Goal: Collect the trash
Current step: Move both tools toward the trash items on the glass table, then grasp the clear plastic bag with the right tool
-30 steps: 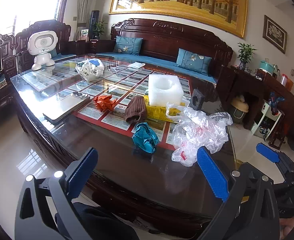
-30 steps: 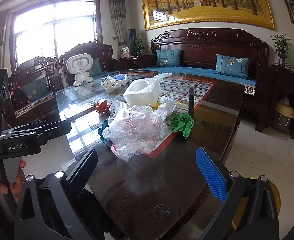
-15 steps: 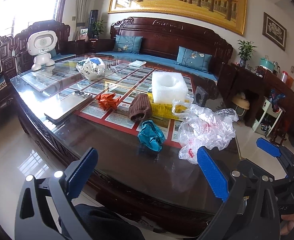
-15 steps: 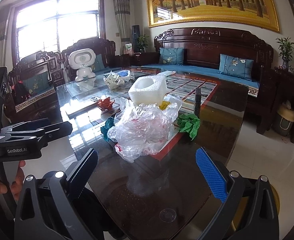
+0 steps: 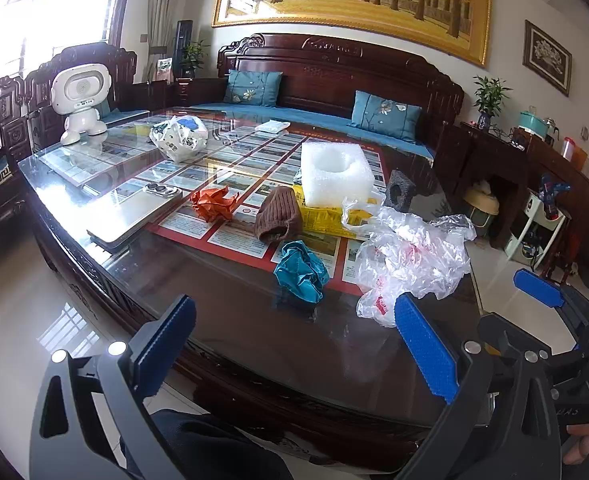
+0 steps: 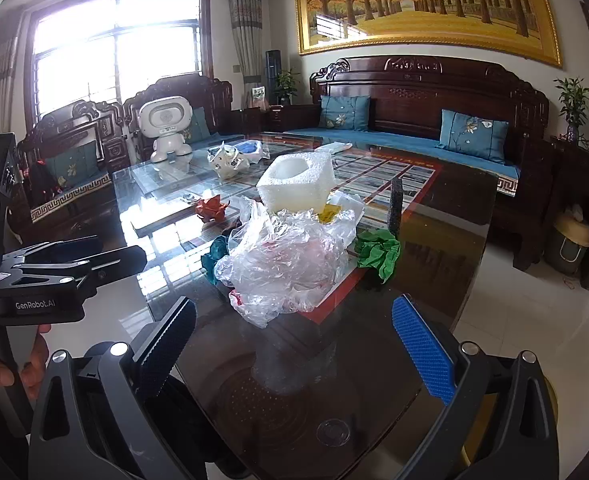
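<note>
On the glass-topped table (image 5: 230, 320) lies a crumpled clear plastic bag (image 5: 410, 260) (image 6: 286, 264). Left of it sit a teal paper ball (image 5: 300, 272) (image 6: 214, 254), an orange paper ball (image 5: 214, 204) (image 6: 212, 208) and a white foam block (image 5: 336, 174) (image 6: 296, 182). A green paper ball (image 6: 376, 254) lies right of the bag in the right wrist view. My left gripper (image 5: 294, 344) hangs open before the table edge, short of the teal ball. My right gripper (image 6: 294, 344) is open just short of the plastic bag. Neither holds anything.
A brown knit hat (image 5: 276, 216), a phone (image 5: 138, 212), a dark foam piece (image 5: 400, 192), a white printed bag (image 5: 178, 138) and a white toy robot (image 5: 80, 100) stand on the table. A wooden sofa (image 5: 334, 92) sits behind. A small bin (image 6: 570, 246) stands at the right.
Both grippers have edged closer to the table, so the plastic bag and teal ball look a little larger. Both stay open.
</note>
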{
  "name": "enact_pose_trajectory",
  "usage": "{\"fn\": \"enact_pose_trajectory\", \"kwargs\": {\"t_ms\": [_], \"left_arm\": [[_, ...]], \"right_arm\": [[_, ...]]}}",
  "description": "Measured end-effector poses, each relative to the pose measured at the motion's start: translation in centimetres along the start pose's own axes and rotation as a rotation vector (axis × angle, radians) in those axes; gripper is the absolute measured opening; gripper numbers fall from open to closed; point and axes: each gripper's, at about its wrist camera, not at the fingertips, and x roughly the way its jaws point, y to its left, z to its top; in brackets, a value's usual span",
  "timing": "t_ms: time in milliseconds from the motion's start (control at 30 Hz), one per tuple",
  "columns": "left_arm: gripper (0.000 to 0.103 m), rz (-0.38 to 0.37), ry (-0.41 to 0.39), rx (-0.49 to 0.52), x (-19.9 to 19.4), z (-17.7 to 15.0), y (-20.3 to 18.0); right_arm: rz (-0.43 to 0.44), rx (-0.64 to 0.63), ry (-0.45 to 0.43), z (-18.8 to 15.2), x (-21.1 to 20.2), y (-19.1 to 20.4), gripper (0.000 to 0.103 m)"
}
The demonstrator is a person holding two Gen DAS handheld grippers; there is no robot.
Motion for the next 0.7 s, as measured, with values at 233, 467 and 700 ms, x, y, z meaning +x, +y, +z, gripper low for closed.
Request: {"fn": "enact_pose_trajectory", "kwargs": {"t_ms": [233,467,700], "left_arm": [[0.099,0.007,-0.003,-0.016,0.0,0.1,0.8],[0.099,0.009,-0.012,-0.033,0.1,0.4,1.8],[0.099,-0.003,-0.008,-0.036,0.9,0.5,2.1]], "right_arm": [[0.013,-0.019,0.008,0.5,0.8,0.6,0.095],[0.028,-0.024,-0.002,1.9,2.5,1.2,0.095],[-0.016,-0.015,0.007,3.7,5.8,1.2,0.095]]}}
